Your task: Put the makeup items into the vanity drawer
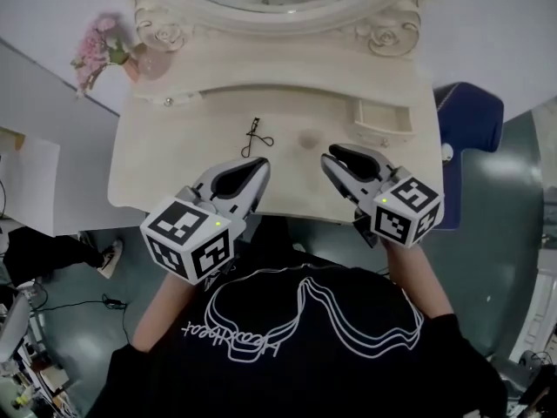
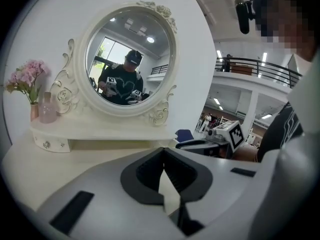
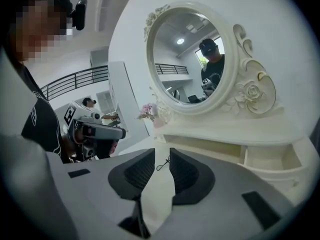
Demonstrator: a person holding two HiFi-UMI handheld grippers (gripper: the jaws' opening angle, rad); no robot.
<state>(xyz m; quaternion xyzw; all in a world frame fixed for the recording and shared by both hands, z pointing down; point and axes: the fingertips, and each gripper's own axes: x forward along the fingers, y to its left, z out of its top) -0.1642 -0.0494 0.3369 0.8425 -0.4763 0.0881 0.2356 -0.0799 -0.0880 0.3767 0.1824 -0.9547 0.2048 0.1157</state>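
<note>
**Desk:** Where's the makeup piece?

**Me:** I see one eyelash curler (image 1: 254,138). It lies flat on the cream worktop (image 1: 174,164), about mid-width, in front of the raised shelf under the mirror (image 1: 261,14). Nothing touches it.

**Desk:** And the drawer?

**Me:** The small drawer (image 1: 385,134) at the right end of that shelf stands pulled out, well to the right of the curler. My head view looks down into it.

**Desk:** Your left side?

**Me:** My left gripper (image 1: 259,165) hangs over the near part of the worktop, pointing toward the mirror. Its tips are just beside the curler's near end in the head view, and I see no contact. Its fingers are clenched, pad against pad at the tips, with nothing between them.

**Desk:** And the right?

**Me:** My right gripper (image 1: 331,157) hangs alongside the left, over the worktop between the curler and the drawer. Its fingers are released, with a narrow gap between the pads, and they grasp nothing. In the right gripper view the curler shows through that gap, lying farther ahead on the worktop and not between the pads.

**Desk:** Anything else up there?

**Me:** A pink vase (image 1: 142,63) with pink flowers (image 1: 97,46) stands at the back left corner, well apart from both grippers.
</note>
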